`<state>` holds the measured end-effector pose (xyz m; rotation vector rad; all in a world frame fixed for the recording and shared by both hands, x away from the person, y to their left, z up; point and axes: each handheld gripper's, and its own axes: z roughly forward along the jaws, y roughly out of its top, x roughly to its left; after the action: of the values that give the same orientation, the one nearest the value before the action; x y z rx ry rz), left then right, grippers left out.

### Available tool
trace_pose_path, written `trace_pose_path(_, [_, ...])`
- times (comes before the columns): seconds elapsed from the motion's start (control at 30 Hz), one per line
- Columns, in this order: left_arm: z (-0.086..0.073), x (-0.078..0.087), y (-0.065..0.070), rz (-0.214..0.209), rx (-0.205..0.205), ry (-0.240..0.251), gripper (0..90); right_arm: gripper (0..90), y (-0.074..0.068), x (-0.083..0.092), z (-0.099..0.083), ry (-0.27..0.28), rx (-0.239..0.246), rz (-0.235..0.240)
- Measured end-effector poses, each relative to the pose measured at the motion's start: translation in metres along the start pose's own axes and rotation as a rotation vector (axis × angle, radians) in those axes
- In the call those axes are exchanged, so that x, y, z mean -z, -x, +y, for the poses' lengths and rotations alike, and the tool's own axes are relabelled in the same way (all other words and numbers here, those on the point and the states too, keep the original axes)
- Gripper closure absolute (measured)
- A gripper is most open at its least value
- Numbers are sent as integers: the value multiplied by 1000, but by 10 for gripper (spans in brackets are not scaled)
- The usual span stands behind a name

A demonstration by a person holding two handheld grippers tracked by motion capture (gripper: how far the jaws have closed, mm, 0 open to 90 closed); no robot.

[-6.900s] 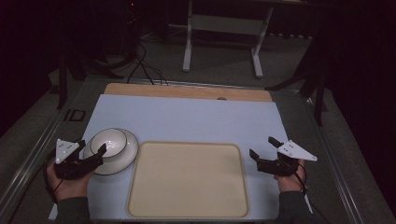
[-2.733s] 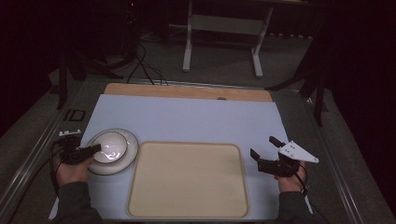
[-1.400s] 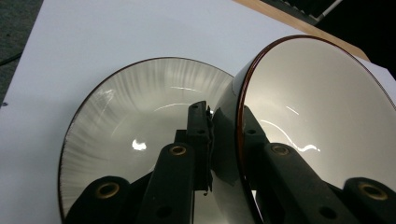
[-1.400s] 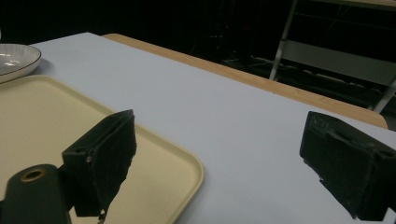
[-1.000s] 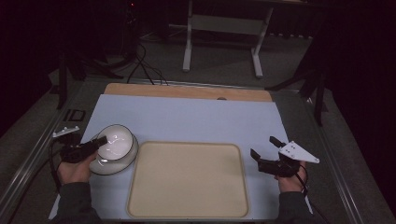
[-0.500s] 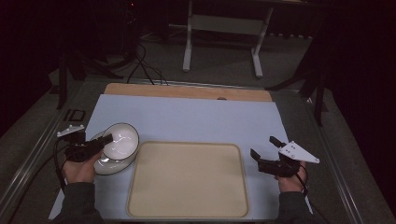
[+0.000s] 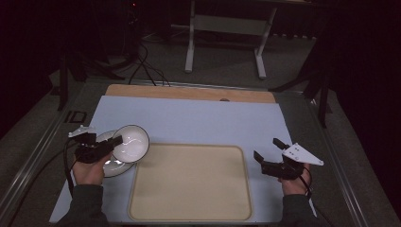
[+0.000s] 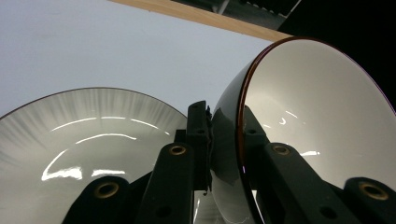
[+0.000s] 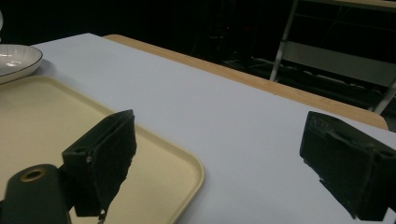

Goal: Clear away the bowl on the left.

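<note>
White bowl (image 7: 130,143), dark rim | tilted, lifted just left of beige tray (image 7: 189,182), above plate (image 7: 109,165) | left gripper (image 7: 112,142) jaws clamped on bowl's near rim, mouth facing tray | right gripper (image 7: 265,152) jaws wide, holding nothing, just right of tray | tray bare, open room; nearest hand: left

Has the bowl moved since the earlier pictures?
Yes. The bowl, clamped at its rim by the left hand-held gripper, has been lifted off the plate, tilted, and carried toward the tray; it now overhangs the plate's tray-side edge.
</note>
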<state>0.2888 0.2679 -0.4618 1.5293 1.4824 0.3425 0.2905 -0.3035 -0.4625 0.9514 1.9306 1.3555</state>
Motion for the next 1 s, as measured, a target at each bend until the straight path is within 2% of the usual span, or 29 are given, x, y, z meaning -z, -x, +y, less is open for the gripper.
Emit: trace_pose_path(1.0, [-1, -14, 26, -27, -37, -24, 806, 104, 0, 0, 0, 1, 3, 0])
